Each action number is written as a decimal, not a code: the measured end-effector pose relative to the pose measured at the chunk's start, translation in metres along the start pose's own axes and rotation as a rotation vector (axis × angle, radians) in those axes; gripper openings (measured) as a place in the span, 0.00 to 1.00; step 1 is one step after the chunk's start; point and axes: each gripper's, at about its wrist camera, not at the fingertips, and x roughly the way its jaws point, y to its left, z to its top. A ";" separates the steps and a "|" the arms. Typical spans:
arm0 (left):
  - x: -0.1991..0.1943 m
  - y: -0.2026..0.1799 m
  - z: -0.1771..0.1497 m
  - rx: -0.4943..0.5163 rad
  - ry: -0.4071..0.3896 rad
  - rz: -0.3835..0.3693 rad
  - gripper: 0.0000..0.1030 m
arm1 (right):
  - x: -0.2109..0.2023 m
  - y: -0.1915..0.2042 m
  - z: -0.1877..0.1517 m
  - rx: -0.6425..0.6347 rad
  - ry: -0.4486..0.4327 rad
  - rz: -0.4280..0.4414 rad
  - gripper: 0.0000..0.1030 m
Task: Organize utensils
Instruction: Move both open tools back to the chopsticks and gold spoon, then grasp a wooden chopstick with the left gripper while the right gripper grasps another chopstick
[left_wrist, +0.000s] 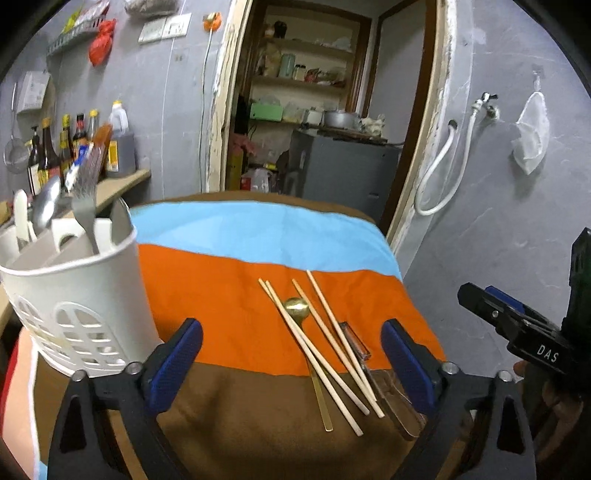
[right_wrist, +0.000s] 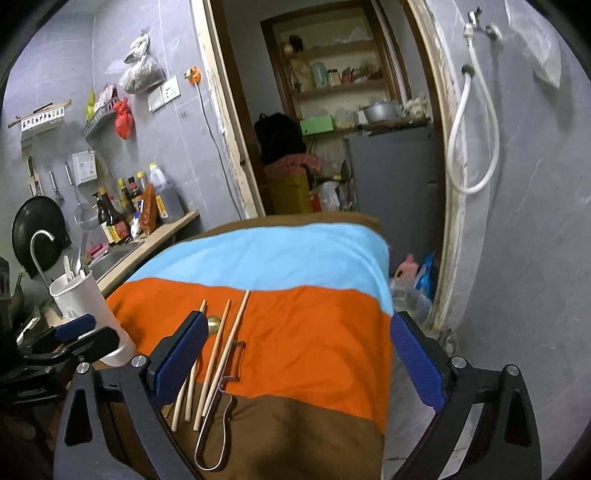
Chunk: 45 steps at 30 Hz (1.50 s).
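Observation:
Several wooden chopsticks (left_wrist: 309, 354) lie loosely crossed on the orange and brown bands of a striped cloth (left_wrist: 221, 295). A gold spoon (left_wrist: 296, 308) lies under them, and clear tongs (left_wrist: 356, 343) rest along their right side. My left gripper (left_wrist: 291, 365) hovers open just short of this pile, touching nothing. A white slotted utensil holder (left_wrist: 74, 295) with a fork and spoons stands at the left. In the right wrist view my right gripper (right_wrist: 299, 363) is open over bare cloth (right_wrist: 314, 332). The chopsticks (right_wrist: 225, 349) lie by its left finger.
Sauce bottles (left_wrist: 74, 147) line a counter behind the holder (right_wrist: 88, 299), beside a sink (right_wrist: 114, 254) and a black wok (right_wrist: 37, 229). Beyond the table's far edge are an open doorway, a grey cabinet (left_wrist: 340, 166) and a white hose (left_wrist: 443, 166) on the wall.

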 end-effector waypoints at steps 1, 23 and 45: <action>0.004 0.000 0.000 -0.008 0.012 0.000 0.85 | 0.007 0.000 -0.002 0.004 0.015 0.013 0.86; 0.104 0.021 -0.003 -0.260 0.293 -0.081 0.14 | 0.137 0.022 -0.018 -0.013 0.292 0.261 0.26; 0.115 0.023 0.004 -0.257 0.392 -0.042 0.07 | 0.200 0.068 -0.005 -0.112 0.484 0.246 0.16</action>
